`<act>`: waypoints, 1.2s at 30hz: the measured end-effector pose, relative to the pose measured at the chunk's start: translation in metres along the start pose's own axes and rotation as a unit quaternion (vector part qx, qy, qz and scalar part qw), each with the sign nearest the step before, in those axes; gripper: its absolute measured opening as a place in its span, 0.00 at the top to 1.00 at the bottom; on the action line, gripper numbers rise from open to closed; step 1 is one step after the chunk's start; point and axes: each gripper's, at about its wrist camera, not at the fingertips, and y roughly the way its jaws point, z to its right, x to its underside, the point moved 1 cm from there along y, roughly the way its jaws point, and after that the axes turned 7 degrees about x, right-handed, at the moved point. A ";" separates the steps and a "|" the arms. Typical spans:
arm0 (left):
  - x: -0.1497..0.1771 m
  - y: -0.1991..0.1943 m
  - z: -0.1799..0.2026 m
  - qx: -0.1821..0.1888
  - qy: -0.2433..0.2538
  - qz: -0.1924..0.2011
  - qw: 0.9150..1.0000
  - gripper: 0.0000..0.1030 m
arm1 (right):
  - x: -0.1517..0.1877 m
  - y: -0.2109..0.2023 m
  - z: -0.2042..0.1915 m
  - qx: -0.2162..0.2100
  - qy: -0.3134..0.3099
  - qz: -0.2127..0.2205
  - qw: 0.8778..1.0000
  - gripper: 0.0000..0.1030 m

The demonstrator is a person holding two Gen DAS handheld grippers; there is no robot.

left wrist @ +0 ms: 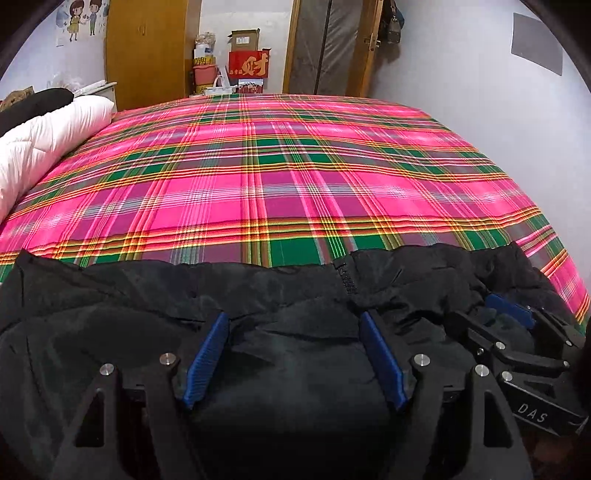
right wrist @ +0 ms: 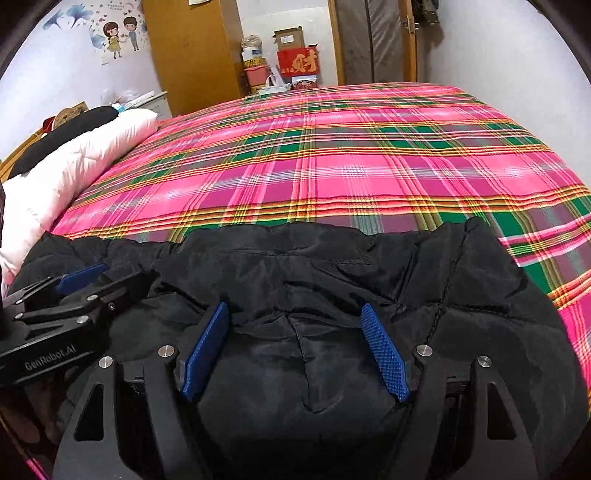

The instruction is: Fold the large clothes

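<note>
Left gripper [left wrist: 293, 356]: fingers spread wide, blue pads [left wrist: 205, 360] standing well apart, black fabric bulging up between them but nothing pinched. Pads rested on or just above the cloth; contact could not be told for sure. Right gripper [right wrist: 293, 350]: same stance, jaws wide, blue pads [right wrist: 384, 350] either side of a quilted seam, gripping nothing.

The two grippers sat side by side over the same garment. From the left wrist view the right gripper [left wrist: 517, 332] lay just to the right, its body marked "DAS". From the right wrist view the left gripper [right wrist: 79, 291] lay just to the left, body marked "GenRobot.AI".

Black padded jacket [right wrist: 332, 266] lay spread on the near edge of the bed, under both grippers. Its far edge ran roughly straight across the plaid. A zipper end [left wrist: 345, 277] showed near that edge in the left view.

Plaid bedsheet [left wrist: 295, 166], pink, green and yellow, covered the bed beyond the jacket. White quilted coat [right wrist: 74, 173] lay along the left side of the bed, a dark item [right wrist: 70, 129] on top of it.

Far wall: wooden wardrobe [right wrist: 192, 51], stacked boxes with a red carton [right wrist: 297, 61], doorframe [left wrist: 369, 48], cartoon couple sticker [right wrist: 122, 35]
</note>
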 end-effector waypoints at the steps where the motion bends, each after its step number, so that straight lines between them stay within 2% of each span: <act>1: 0.000 0.002 0.000 0.001 -0.001 0.001 1.000 0.26 | 0.001 0.001 0.000 -0.001 0.001 0.000 1.000 0.28; 5: -0.002 0.004 0.000 -0.005 0.002 -0.003 1.000 0.25 | -0.003 0.000 0.000 -0.003 0.001 -0.006 1.000 0.28; 8: -0.010 -0.007 -0.002 0.001 -0.002 -0.024 1.000 0.27 | -0.012 -0.024 0.003 0.003 -0.010 -0.005 1.000 0.29; 11: -0.017 -0.047 -0.006 0.011 0.010 0.011 1.000 0.28 | -0.018 -0.062 0.020 0.009 -0.017 0.039 0.999 0.29; 13: -0.017 -0.070 -0.016 -0.011 0.036 0.039 0.999 0.28 | -0.016 -0.073 0.036 0.037 -0.025 0.049 0.998 0.29; 15: -0.013 -0.080 -0.038 -0.046 0.049 0.045 0.997 0.28 | -0.010 -0.069 0.057 0.061 -0.018 0.041 0.997 0.29; 17: -0.006 -0.072 -0.067 -0.079 0.034 0.027 0.996 0.28 | -0.002 -0.052 0.080 0.073 0.011 0.014 0.997 0.29; 18: 0.000 -0.065 -0.085 -0.080 0.011 0.013 0.997 0.28 | 0.002 -0.047 0.087 0.065 0.022 0.011 0.998 0.29; 20: 0.007 -0.060 -0.103 -0.069 -0.015 0.020 0.997 0.28 | 0.007 -0.038 0.092 0.054 0.039 0.015 0.998 0.29; 26: 0.013 -0.041 -0.111 -0.071 -0.037 0.037 0.996 0.27 | 0.004 -0.011 0.093 0.047 0.049 0.007 0.998 0.29; 31: 0.015 -0.037 -0.112 -0.064 -0.043 0.037 0.996 0.27 | 0.008 -0.010 0.093 0.049 0.050 0.007 0.998 0.30; 34: 0.011 -0.037 -0.107 -0.076 -0.036 0.024 0.996 0.27 | 0.004 -0.011 0.093 0.053 0.047 -0.005 0.997 0.30; 36: 0.005 -0.047 -0.103 -0.084 -0.030 0.006 0.996 0.28 | -0.004 -0.023 0.091 0.070 0.038 -0.020 0.997 0.30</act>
